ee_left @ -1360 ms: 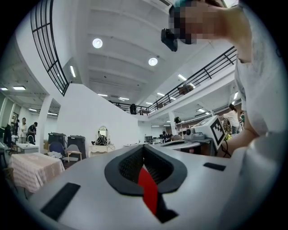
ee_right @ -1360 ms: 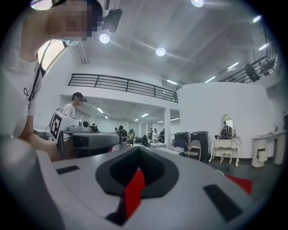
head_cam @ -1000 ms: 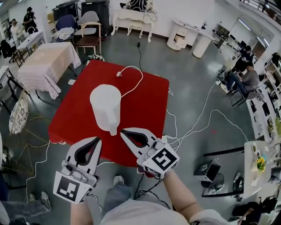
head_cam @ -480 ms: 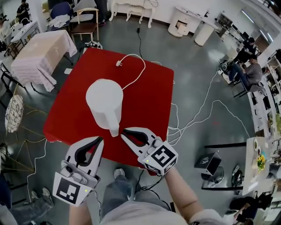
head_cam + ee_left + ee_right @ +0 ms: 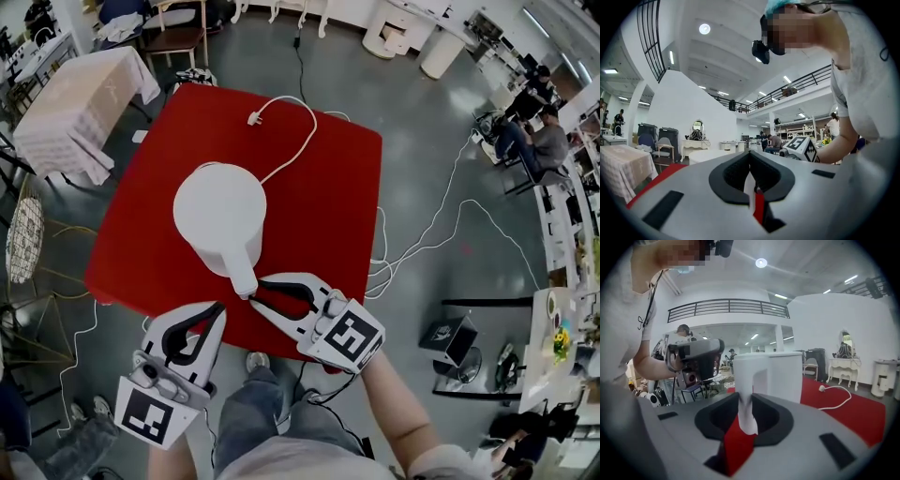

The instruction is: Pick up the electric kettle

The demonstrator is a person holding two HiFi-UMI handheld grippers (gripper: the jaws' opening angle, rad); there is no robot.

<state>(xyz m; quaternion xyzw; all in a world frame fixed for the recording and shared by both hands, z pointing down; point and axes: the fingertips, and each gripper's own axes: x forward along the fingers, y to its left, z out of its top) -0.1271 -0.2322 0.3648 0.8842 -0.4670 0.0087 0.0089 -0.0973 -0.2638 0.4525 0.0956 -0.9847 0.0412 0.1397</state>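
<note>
Right tongs [image 5: 253, 289] have dropped, opening around the kettle handle [image 5: 242, 269].

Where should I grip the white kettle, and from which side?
Grip the handle, from the person's side. It is a slim upright bar facing the right gripper, whose opening jaws stand around it; the kettle itself looks too wide.

The kettle [image 5: 220, 211] is smooth white plastic with a soft matt finish, and its cord [image 5: 314, 131] looks the same. A matt red cloth covers the worktop [image 5: 328, 187]. The left claw [image 5: 218, 309] has a pale matt plastic shell lined with black rubbery padding. The grey floor [image 5: 422, 122] is smooth and faintly shiny.
</note>
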